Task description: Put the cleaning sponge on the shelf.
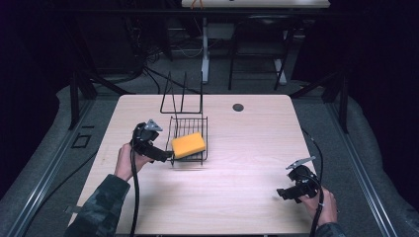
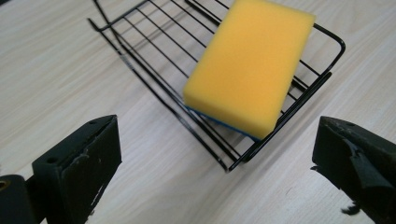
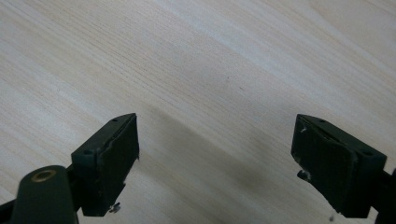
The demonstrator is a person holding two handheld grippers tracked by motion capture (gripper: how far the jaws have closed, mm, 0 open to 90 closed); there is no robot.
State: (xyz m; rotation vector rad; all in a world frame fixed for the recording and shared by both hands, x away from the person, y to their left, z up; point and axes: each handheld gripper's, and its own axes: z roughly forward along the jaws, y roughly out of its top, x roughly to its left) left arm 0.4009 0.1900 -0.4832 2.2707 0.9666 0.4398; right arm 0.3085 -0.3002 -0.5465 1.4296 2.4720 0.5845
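A: Pale wood-grain bench [image 1: 237,163], item one. What sits at its left?

B: Left claw [image 1: 168,156], jaws spread wide, nothing between them. It hangs just beside the near-left corner of the wire rack [image 1: 174,129], aimed across it; the left gripper view has the rack corner lying between the jaws, likely so the claw can close on the wire or on the load.

A: And the load?

B: Yellow sponge [image 1: 188,144], one, with a blue underside [image 2: 219,122]. It lies flat inside the rack, toward the near end, its corner over the rim wire. Resting on the bars would let it drain.

A: Further right?

B: Bare bench, then the right claw [image 1: 282,193], jaws also apart and empty, low over the wood near the front-right corner. Well apart from the rack; apparently parked out of the way.
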